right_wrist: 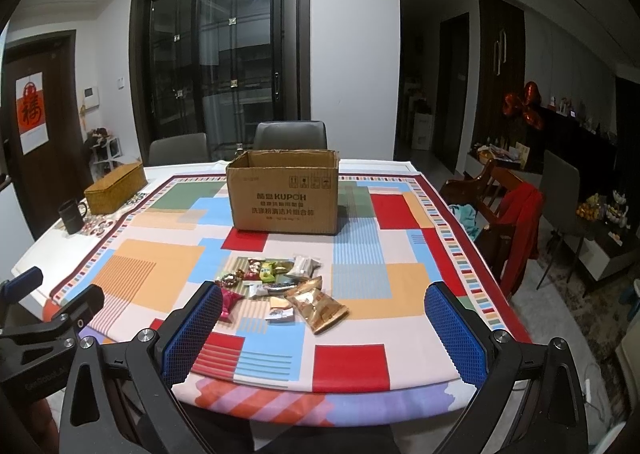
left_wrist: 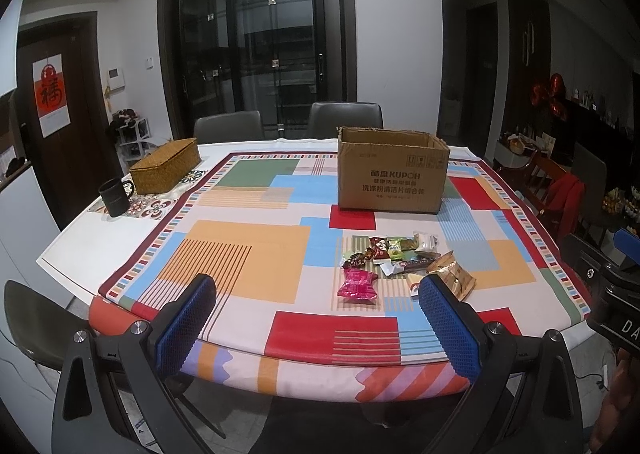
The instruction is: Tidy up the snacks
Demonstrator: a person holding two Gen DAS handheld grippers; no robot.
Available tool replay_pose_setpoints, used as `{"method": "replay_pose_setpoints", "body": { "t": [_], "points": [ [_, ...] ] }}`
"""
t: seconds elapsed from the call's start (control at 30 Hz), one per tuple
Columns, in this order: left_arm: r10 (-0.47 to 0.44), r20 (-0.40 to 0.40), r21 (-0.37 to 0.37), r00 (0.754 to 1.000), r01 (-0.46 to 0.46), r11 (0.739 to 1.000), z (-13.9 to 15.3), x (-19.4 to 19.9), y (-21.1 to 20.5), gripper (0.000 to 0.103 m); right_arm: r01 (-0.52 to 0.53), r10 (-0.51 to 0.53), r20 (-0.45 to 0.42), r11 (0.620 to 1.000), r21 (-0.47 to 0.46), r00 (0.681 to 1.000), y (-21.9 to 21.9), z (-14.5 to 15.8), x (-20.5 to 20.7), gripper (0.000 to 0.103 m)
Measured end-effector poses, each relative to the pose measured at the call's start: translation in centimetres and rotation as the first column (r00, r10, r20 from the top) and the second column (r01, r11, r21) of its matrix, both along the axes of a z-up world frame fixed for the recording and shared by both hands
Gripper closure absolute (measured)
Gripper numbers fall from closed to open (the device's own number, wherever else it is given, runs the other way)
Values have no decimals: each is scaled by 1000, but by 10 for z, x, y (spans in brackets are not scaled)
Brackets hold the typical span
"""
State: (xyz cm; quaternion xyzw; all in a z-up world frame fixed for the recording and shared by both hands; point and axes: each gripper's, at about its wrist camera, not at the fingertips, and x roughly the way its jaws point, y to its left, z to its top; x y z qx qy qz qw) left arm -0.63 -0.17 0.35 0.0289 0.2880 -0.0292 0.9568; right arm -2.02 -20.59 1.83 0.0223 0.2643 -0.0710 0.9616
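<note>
A small pile of wrapped snacks (left_wrist: 394,260) (right_wrist: 276,286) lies on the colourful tablecloth, in front of an open cardboard box (left_wrist: 392,173) (right_wrist: 284,193). The pile includes a pink packet (left_wrist: 357,284) and a gold packet (right_wrist: 316,306) (left_wrist: 454,278). My left gripper (left_wrist: 316,294) hovers open near the table's front edge, left of the pile, with nothing between its blue pads. My right gripper (right_wrist: 324,302) is also open above the front edge, the pile showing between its fingers farther off. The right gripper's body shows at the far right of the left wrist view (left_wrist: 616,294).
A woven lidded basket (left_wrist: 166,165) (right_wrist: 116,187) and a black mug (left_wrist: 115,195) (right_wrist: 71,215) stand at the table's far left. Two grey chairs (left_wrist: 346,117) are behind the table. A wooden chair with a red garment (right_wrist: 516,221) stands to the right.
</note>
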Motion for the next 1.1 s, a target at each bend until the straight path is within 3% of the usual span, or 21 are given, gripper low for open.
{"method": "replay_pose_setpoints", "body": {
  "t": [1.1],
  "points": [
    [1, 2, -3, 1000, -1, 1000, -2, 0, 1, 0, 2, -2, 5, 1000, 1, 1000, 0, 0, -1, 1]
  ]
}}
